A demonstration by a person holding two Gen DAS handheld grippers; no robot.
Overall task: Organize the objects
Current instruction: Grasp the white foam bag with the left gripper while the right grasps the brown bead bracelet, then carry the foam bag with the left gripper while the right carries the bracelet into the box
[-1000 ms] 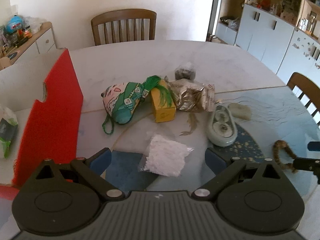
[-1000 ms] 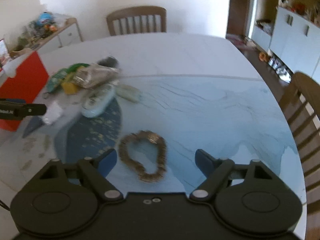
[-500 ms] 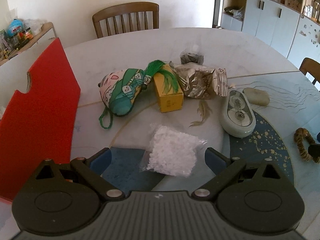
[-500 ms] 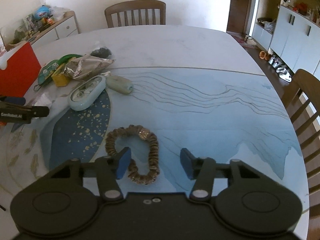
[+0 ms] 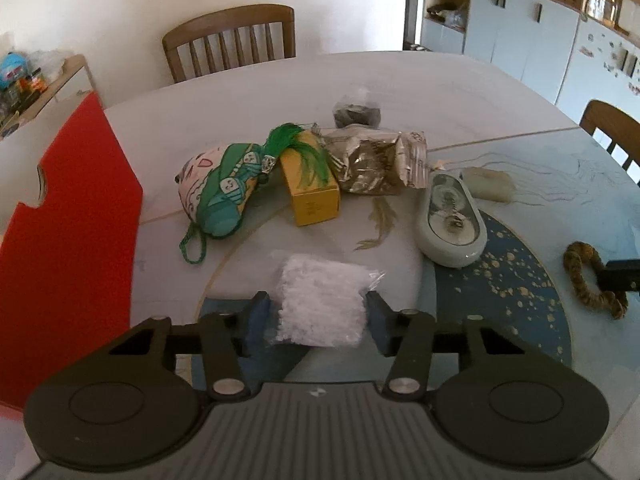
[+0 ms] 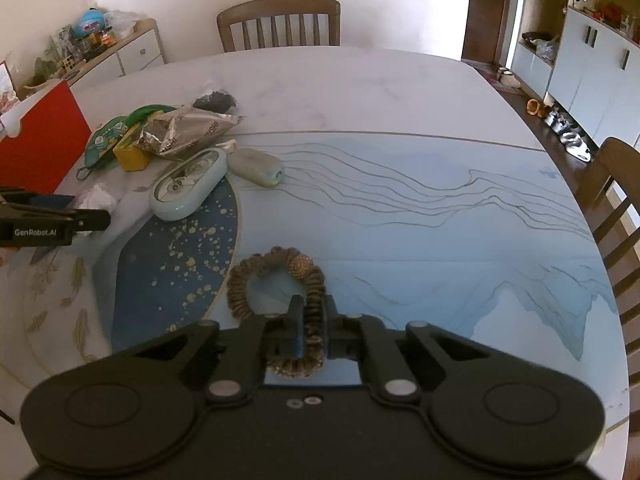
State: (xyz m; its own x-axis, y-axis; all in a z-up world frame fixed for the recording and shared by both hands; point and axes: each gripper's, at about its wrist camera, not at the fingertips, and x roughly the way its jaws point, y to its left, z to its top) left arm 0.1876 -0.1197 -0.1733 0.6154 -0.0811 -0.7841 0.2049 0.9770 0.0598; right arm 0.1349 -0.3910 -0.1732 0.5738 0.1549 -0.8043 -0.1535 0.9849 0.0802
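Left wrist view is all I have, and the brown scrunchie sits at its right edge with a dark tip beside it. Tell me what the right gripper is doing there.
Observer: The right gripper has just been closing its jaws, and they now pinch the right-hand strand of the scrunchie.
Operator: Say where the rest of the loop is.
Observer: It lies on the table, curving away to the left of the jaws.
Operator: Give me any marking on it.
Observer: A glittery gold band sits on its far side.
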